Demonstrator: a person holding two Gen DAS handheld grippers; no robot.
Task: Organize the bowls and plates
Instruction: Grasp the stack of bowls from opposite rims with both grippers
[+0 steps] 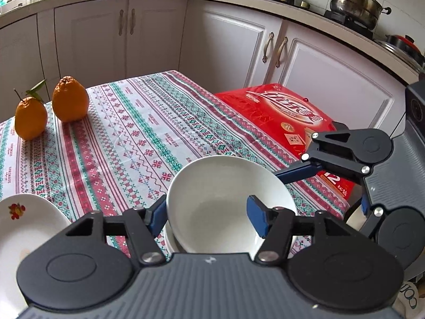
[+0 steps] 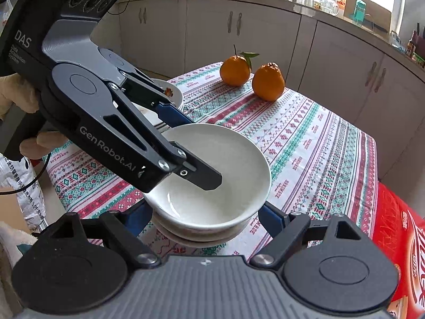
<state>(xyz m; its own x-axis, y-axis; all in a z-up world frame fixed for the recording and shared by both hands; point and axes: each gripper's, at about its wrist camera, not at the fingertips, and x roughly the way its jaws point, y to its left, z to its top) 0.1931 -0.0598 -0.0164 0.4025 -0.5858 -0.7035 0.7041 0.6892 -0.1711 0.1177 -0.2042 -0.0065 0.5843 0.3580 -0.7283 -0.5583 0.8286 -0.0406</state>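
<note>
A plain white bowl (image 1: 225,199) (image 2: 220,180) sits tilted on top of another white bowl (image 2: 202,235) on the patterned tablecloth. My left gripper (image 1: 205,216) straddles the top bowl's near rim, one finger outside and one inside (image 2: 204,176); whether the pads press the rim I cannot tell. My right gripper (image 2: 207,214) is open, its blue fingers (image 2: 271,216) on either side of the bowl stack, low and close. A white plate with a fruit print (image 1: 24,228) (image 2: 170,93) lies to the left, stacked on other dishes.
Two oranges (image 1: 70,99) (image 2: 268,82) stand at the far side of the table (image 1: 138,133). A red carton (image 1: 287,117) (image 2: 398,228) sits beside the table's right edge. Kitchen cabinets (image 1: 156,32) and a stove with pots (image 1: 353,0) lie beyond.
</note>
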